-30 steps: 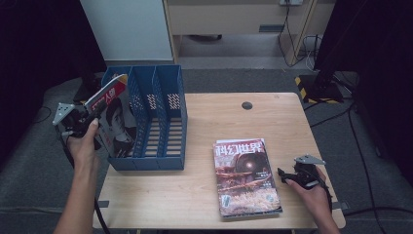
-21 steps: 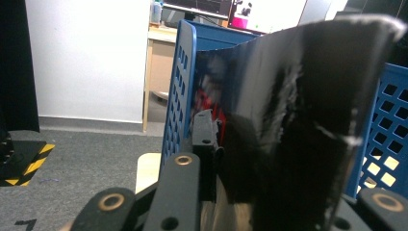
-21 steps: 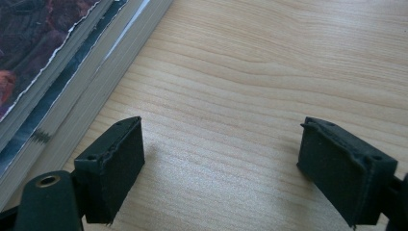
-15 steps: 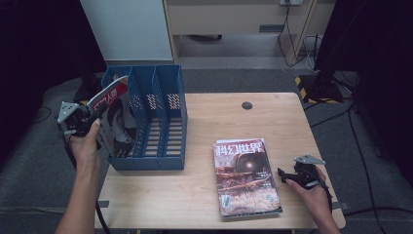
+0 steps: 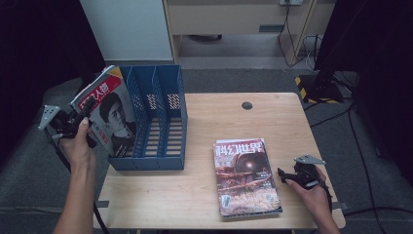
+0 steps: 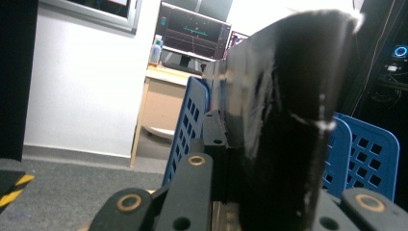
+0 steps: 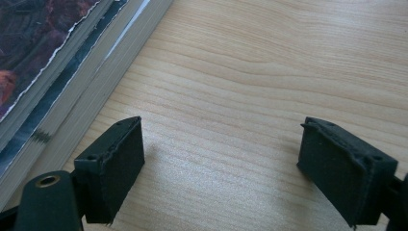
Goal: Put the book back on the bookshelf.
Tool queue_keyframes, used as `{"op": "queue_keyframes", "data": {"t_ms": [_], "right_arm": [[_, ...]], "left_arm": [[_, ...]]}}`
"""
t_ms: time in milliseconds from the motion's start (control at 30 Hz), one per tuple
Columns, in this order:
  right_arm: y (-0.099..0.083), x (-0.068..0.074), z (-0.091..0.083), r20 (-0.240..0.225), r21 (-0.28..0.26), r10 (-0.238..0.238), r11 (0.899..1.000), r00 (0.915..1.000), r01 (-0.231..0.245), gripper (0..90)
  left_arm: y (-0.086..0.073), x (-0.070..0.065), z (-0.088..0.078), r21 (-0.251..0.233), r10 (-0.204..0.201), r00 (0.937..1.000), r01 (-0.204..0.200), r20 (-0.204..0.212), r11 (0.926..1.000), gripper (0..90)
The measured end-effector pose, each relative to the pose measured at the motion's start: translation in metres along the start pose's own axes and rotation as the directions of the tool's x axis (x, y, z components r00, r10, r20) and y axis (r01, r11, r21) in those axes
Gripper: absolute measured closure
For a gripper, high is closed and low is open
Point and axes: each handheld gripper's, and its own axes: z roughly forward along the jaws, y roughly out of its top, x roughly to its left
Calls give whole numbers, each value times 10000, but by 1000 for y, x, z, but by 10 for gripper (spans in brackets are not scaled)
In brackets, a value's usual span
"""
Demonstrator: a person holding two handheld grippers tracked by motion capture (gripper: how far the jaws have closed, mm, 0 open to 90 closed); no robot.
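A: We stand the blue file rack (image 5: 160, 122) at the table's (image 5: 204, 195) left so magazines slot in upright; a stack (image 5: 246, 178) lies flat waiting.

B: Yes; our left gripper (image 5: 73, 122) is clamped on the red-covered magazine (image 5: 109, 114), tilted at the rack's leftmost slot; our right gripper (image 7: 221, 163) rests wide, empty, beside the stack.

A file rack (image 5: 158, 122) stood at the tabletop's (image 5: 204, 195) left; a held magazine (image 5: 109, 114) leaned at its left end. A magazine stack (image 5: 246, 178) lay lower right.

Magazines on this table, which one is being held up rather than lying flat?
The red portrait-cover magazine, clamped in the left gripper beside the blue file rack.
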Motion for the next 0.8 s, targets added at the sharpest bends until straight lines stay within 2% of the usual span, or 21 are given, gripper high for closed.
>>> {"op": "queue_keyframes", "data": {"t_ms": [167,533,800], "right_arm": [[0,0,0,-3,1,-2,10000,10000,2,162],[0,0,0,-4,12,16,10000,10000,-16,162],[0,0,0,-6,-2,-16,10000,10000,16,164]], "left_arm": [[6,-2,5,-128,329,9994,-329,61,9994,857],[-4,2,13,-224,148,9999,-149,-52,9996,857],[-9,2,17,-58,359,9993,-358,63,9993,855]]}}
